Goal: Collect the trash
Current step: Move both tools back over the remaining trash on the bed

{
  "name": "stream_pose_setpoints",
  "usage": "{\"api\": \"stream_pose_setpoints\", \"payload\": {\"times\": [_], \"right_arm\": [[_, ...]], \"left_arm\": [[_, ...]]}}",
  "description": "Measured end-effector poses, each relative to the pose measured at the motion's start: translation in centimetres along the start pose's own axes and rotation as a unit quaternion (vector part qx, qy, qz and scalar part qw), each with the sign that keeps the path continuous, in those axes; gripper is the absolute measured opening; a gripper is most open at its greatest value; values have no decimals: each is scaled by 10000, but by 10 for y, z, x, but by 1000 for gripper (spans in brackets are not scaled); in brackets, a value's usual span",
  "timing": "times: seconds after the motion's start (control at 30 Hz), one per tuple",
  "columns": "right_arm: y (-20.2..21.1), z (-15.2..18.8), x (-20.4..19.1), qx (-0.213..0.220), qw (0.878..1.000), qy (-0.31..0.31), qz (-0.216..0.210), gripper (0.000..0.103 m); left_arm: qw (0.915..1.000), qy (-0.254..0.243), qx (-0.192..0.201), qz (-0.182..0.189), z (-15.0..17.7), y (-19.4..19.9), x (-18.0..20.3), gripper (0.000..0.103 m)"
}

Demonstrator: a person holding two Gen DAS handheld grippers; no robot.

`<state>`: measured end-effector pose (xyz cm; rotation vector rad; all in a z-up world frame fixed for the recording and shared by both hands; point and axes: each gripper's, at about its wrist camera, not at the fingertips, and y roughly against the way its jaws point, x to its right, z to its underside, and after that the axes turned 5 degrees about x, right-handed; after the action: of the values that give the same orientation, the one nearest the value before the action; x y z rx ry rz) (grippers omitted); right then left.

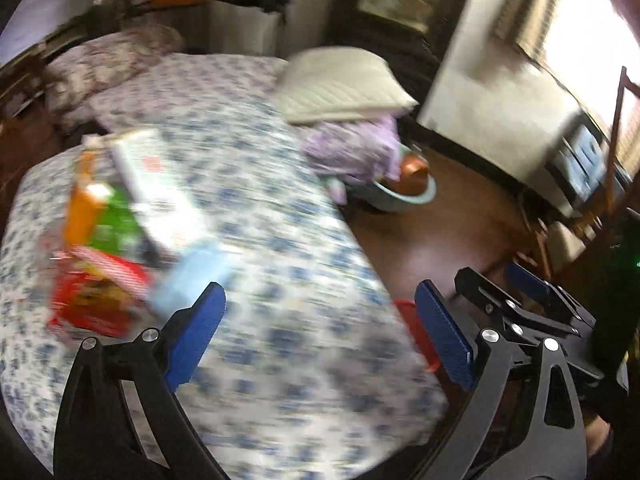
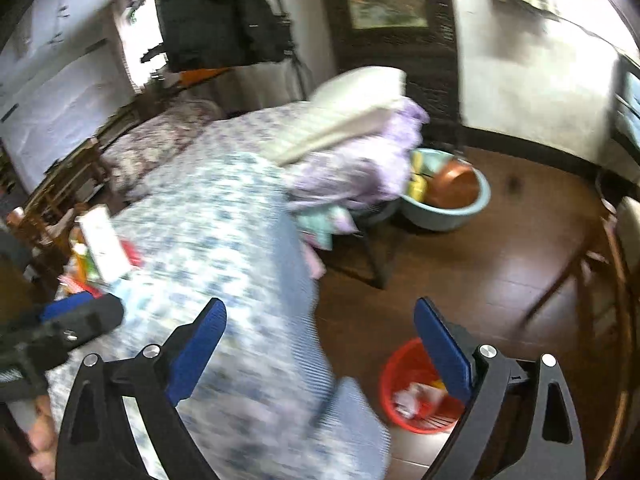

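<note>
Several pieces of packaging lie in a heap on the blue-flowered bedspread (image 1: 280,264): a white carton (image 1: 160,192), an orange and green pack (image 1: 96,216), a red box (image 1: 96,300) and a pale blue packet (image 1: 192,280). My left gripper (image 1: 320,328) is open and empty, just right of the heap. The heap also shows at the left in the right wrist view (image 2: 100,252). A red waste basket (image 2: 420,388) with crumpled trash stands on the floor by the bed. My right gripper (image 2: 320,332) is open and empty above the bed's edge, next to the basket. Both views are blurred.
A white pillow (image 1: 344,84) rests on purple bedding (image 1: 356,148) on a chair. A pale blue basin (image 2: 444,196) with an orange bowl sits on the wooden floor (image 2: 500,264). The right gripper shows in the left wrist view (image 1: 516,300). A wooden chair (image 2: 608,280) stands at right.
</note>
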<state>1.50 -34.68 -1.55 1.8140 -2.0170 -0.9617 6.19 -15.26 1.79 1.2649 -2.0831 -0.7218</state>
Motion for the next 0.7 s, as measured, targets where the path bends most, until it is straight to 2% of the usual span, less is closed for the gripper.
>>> {"api": "stream_pose_setpoints", "payload": {"times": [0.23,0.53,0.7], "right_arm": [[-41,1,-102,-236,9960,667,-548,93],[-72,14,-140,-543,9903,955,-853,93],[-74,18,-146,-581,9880,840,-1155,93]], "left_arm": [[9978,471,264,-387,-5,28,-85,92],[9935,900,332,-614,3,49,-154,92],[9900,1214,282,-663,4,53,-178,92]]}}
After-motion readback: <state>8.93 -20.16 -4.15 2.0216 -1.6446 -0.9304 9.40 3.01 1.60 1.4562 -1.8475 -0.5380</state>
